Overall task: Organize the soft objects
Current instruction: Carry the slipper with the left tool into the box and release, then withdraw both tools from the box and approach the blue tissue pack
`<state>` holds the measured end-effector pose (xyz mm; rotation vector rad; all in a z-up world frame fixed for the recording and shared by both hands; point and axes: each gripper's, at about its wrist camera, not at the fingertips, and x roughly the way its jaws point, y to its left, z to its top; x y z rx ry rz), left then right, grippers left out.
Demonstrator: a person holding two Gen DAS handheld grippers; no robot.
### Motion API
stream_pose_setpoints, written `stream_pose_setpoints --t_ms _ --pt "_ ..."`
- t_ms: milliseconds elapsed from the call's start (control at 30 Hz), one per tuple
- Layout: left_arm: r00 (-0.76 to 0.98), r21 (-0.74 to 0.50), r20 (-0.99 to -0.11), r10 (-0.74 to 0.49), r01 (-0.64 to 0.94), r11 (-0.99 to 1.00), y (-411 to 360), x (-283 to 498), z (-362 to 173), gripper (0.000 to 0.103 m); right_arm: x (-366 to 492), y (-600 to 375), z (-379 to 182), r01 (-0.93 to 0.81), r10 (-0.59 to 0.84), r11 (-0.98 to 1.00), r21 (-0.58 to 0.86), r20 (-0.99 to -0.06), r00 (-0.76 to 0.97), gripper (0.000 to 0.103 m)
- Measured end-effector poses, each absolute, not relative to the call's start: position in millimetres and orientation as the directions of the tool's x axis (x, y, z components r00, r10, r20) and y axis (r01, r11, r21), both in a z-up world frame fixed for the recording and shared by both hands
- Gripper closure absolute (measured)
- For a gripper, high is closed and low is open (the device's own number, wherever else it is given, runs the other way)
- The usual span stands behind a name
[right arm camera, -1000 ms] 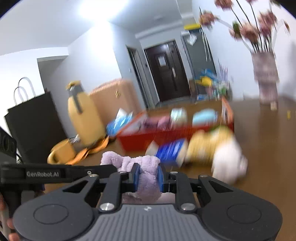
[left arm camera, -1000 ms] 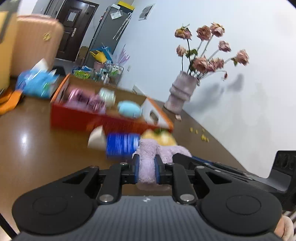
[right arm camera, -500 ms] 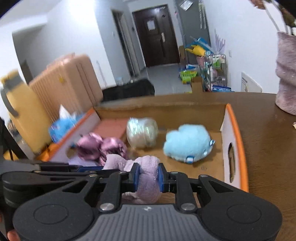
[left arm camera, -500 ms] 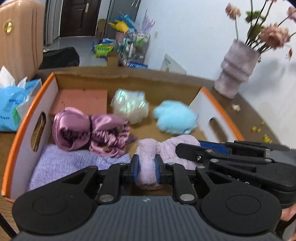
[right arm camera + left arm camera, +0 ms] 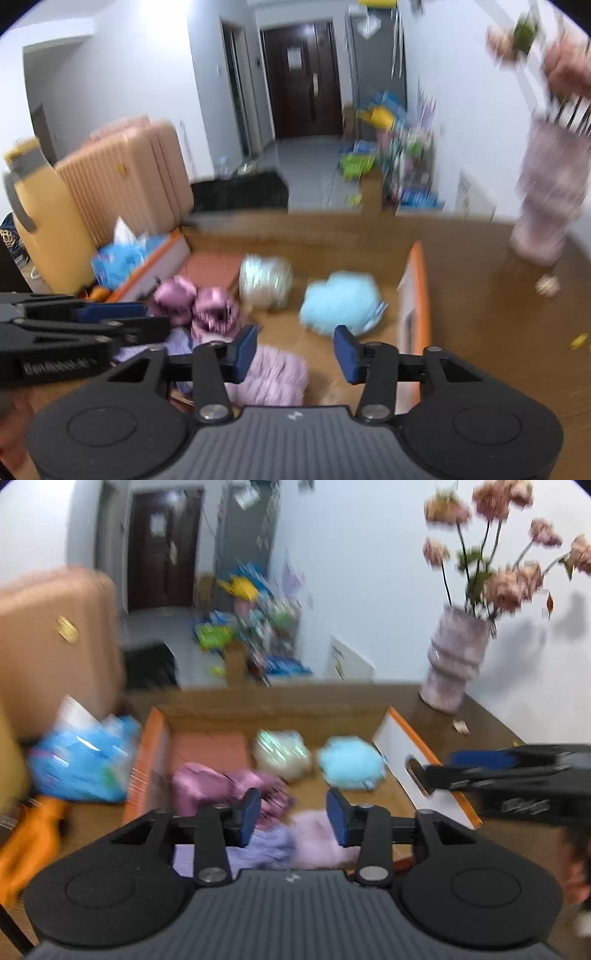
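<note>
Both grippers tilt downward over the box (image 5: 402, 734), side by side. The left gripper (image 5: 294, 818) has its jaws opening, pads clear of the lilac plush (image 5: 317, 840) that lies below them on the box floor at its near edge. The right gripper (image 5: 297, 349) is opening too, with the same plush (image 5: 273, 373) under its left pad, untouched. Inside the box lie one blue plush (image 5: 338, 302), one pale bundle (image 5: 264, 282), two pink satin pieces (image 5: 195, 302), one purple cloth (image 5: 269, 845) and one orange pad (image 5: 208, 747). One vase (image 5: 456, 664) stands at the surface's far right edge.
</note>
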<state>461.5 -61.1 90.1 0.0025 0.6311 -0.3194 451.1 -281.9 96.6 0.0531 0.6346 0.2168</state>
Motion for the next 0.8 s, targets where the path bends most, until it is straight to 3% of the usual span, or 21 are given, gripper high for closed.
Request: stream_pose_setpoints --t_ms 33,100,167,267,500,800 --pt "0.801 -0.064 -0.538 -0.262 0.271 0.960 -52 448 102 0.039 437 -286 112 -0.180 0.199 0.980 0.088 -0.547 0.813 0.046" --pt "0.871 -0.005 -0.449 -0.201 0.223 0.975 -40 423 120 0.024 409 -295 135 -0.172 0.174 0.984 0.047 -0.465 0.868 0.024" --pt "0.922 0.053 -0.358 -0.145 0.176 0.983 -27 394 131 0.018 380 -303 151 -0.160 0.156 0.987 0.019 -0.362 0.919 0.012" --pt "0.946 0.062 -0.301 -0.122 0.147 0.987 -15 366 143 0.011 348 -308 164 -0.143 0.135 0.990 -0.008 -0.282 0.950 0.011" --pt "0.966 0.066 -0.230 -0.120 0.138 0.988 -8 322 161 0.005 317 -296 180 -0.131 0.123 0.991 -0.016 -0.238 0.963 0.009" --pt "0.979 0.078 -0.190 -0.079 0.095 0.992 1 260 130 0.004 254 -282 156 -0.114 0.106 0.993 -0.040 -0.168 0.980 0.007"
